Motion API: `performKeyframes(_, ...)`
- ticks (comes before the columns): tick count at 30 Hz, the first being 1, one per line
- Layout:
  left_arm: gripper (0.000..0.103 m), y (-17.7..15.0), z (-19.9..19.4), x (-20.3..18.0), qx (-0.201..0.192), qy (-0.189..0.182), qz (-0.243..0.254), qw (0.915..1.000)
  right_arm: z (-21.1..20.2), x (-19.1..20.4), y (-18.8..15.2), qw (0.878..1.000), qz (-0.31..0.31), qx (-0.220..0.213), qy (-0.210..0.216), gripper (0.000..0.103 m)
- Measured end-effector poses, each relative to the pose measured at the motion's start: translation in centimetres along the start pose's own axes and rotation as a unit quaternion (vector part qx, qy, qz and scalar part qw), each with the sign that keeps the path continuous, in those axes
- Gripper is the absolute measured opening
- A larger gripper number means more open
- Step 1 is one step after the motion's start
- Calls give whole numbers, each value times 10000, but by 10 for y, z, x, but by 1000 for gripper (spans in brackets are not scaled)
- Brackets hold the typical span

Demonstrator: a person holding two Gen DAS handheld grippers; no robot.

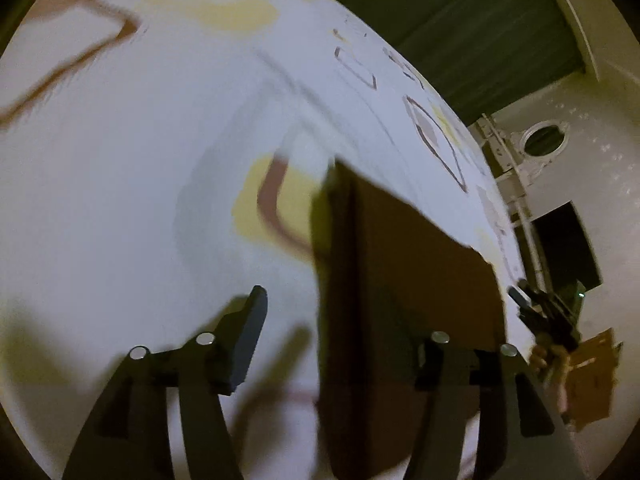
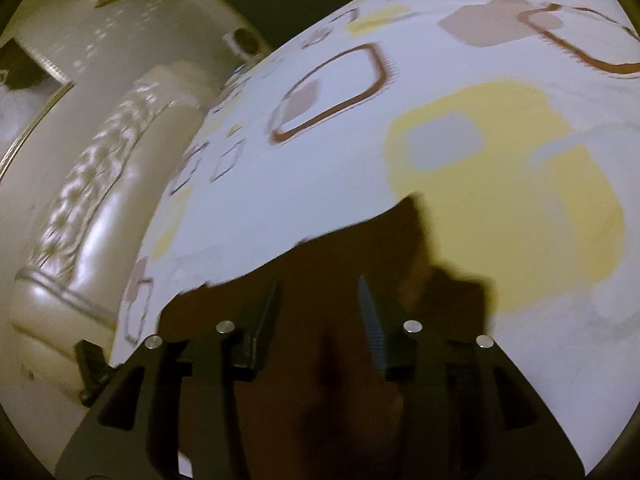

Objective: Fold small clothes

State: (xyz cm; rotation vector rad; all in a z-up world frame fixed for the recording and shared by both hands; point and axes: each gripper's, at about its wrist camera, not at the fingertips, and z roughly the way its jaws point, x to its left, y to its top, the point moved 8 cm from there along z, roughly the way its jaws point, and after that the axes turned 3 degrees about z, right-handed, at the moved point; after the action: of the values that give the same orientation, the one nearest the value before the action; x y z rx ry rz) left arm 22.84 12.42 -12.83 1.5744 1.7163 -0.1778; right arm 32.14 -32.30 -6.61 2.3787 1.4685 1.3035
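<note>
Patterned white bedsheet [image 2: 400,128], cream tufted headboard [image 2: 104,184], dim light

Right gripper [image 2: 320,320] jaws apart over brown garment [image 2: 320,380], patterned sheet [image 2: 440,120].

A brown garment [image 1: 400,280] lies on the white patterned bedsheet [image 1: 140,160].

Dim, motion-blurred, fisheye-warped edges
</note>
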Motion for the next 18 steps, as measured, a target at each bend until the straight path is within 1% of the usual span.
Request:
performKeyframes(3,59,-27,-2,2,132,-337,-462,9983,3,29,-21,9996,-201,172,130,43)
performKeyframes(6,59,-38,-4,-1,89,-425,-624,9971,7,54,-43,9984,-413,342,196,43)
performKeyframes(8,61,-41,-7,-2,43,-478,-774,9958,10,71,-56,9973,-458,497,298,43)
performKeyframes(9,65,-42,-7,-3,61,-567,-886,9944,12,79,-63,9964,-505,586,357,44)
performKeyframes(11,67,-46,-8,-5,109,-713,-1061,9917,13,93,-74,9950,-621,677,395,44)
performKeyframes(15,67,-56,0,-15,360,-1165,-1351,9833,13,118,-93,9921,-775,815,550,44)
performKeyframes(18,67,-55,8,-18,409,-1247,-1458,9806,14,130,-104,9903,-857,909,609,44)
